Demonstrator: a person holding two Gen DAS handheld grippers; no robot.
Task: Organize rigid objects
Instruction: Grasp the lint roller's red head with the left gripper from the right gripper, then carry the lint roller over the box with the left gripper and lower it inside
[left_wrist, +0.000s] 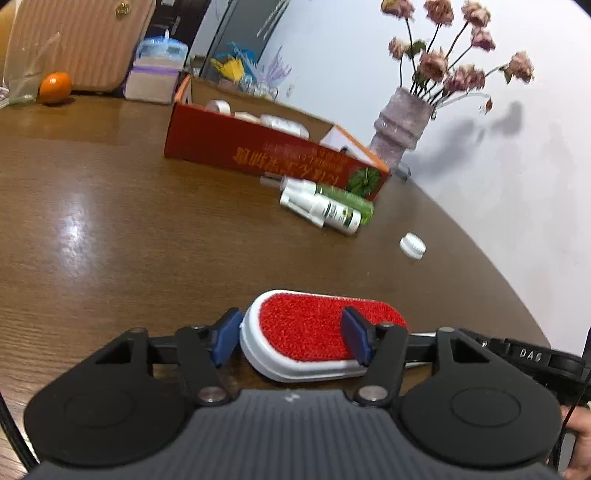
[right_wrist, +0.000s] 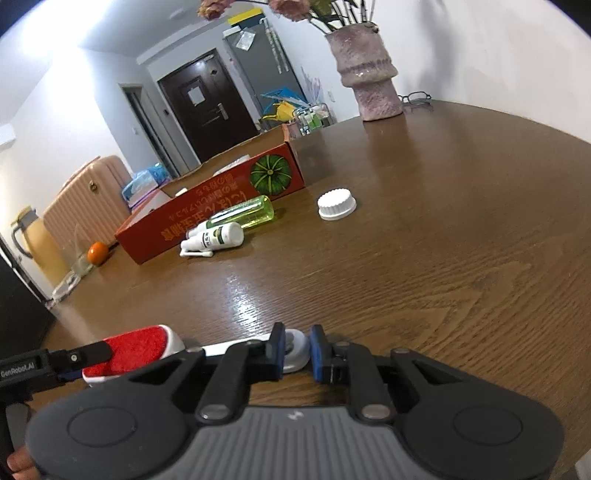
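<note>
Between the left tool's (left_wrist: 291, 339) blue pads sits the red-faced head of a lint brush (left_wrist: 317, 332), white-rimmed, lying flat on the brown worktop (left_wrist: 110, 229); near pad is at the head's rounded end, far pad over the red bristle face, but real clamping vs. just touching cannot be told. Right tool (right_wrist: 297, 352) is closed on the brush's white handle end (right_wrist: 295, 350), both pads pressed against it, low over the worktop. Seen from the right tool, the brush's red head lies off to its left, with the left tool's black finger across it. Ahead of both tools: an open red cardboard box (left_wrist: 258, 151) with a green pumpkin print, white items inside. Just in front of the box, touching each other, lie a green bottle (right_wrist: 247, 214) and a white spray bottle (right_wrist: 218, 236). A white ribbed cap (right_wrist: 337, 204) sits alone, right of the bottles, apart from them. Farther back, a pinkish vase (right_wrist: 369, 85) with dried flowers, glasses (right_wrist: 415, 99) beside it. Far left of the box: an orange (left_wrist: 55, 86) and a pink suitcase (left_wrist: 81, 40).
</note>
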